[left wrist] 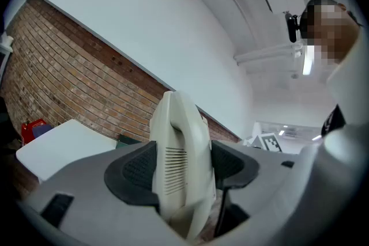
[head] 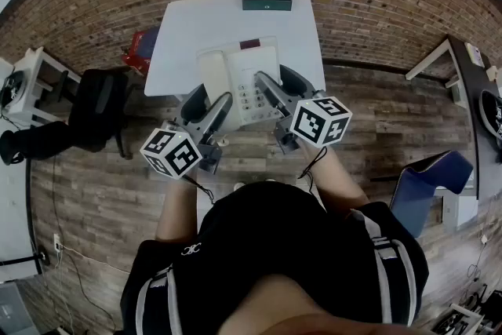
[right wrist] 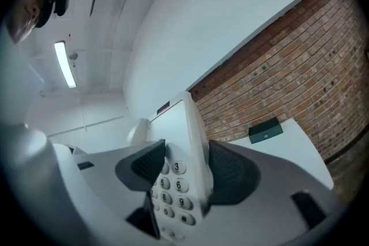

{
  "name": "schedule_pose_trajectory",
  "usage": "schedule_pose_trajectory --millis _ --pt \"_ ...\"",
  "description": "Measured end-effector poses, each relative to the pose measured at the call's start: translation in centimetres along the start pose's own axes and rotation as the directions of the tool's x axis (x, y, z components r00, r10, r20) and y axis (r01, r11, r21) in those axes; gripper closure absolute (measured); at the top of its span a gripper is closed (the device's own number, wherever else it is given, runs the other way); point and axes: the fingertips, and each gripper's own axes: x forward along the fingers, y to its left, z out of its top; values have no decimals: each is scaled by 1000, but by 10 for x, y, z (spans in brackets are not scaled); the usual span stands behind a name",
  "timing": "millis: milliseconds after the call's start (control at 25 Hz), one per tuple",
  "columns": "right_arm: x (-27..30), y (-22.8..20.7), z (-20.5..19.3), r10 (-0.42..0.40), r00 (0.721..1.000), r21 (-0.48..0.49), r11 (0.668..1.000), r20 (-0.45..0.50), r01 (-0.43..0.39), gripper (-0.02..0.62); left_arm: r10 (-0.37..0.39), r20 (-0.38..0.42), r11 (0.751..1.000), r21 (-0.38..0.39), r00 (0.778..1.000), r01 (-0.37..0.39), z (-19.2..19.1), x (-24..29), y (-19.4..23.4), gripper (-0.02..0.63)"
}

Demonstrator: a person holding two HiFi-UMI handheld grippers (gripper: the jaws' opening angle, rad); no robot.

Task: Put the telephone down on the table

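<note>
Jaws of left gripper (head: 210,112) and right gripper (head: 271,90) are clamping the telephone (head: 235,71) over the white table (head: 188,35) edge in head view. Left gripper view: pads are squeezing the handset (left wrist: 180,164). Right gripper view: pads are pinching the keypad (right wrist: 176,184). Likely not down yet; lowering and release are remaining.

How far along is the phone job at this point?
Done: the left claw and right claw are each clamped on the phone. In hand: it is held over the near edge of the table, apparently not resting on it. Left: set it down and let go.
</note>
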Motion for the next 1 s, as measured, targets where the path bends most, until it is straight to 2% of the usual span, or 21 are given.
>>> schedule_pose_trajectory --millis 600,1000 --pt "2 -1 -1 -9 1000 -1 1000 1 9 379 -7 -23 1000 0 1000 7 -1 1 4 310" --pt "20 17 -8 -36 999 6 999 13 36 377 -40 -24 999 1 999 40 10 -14 24 310"
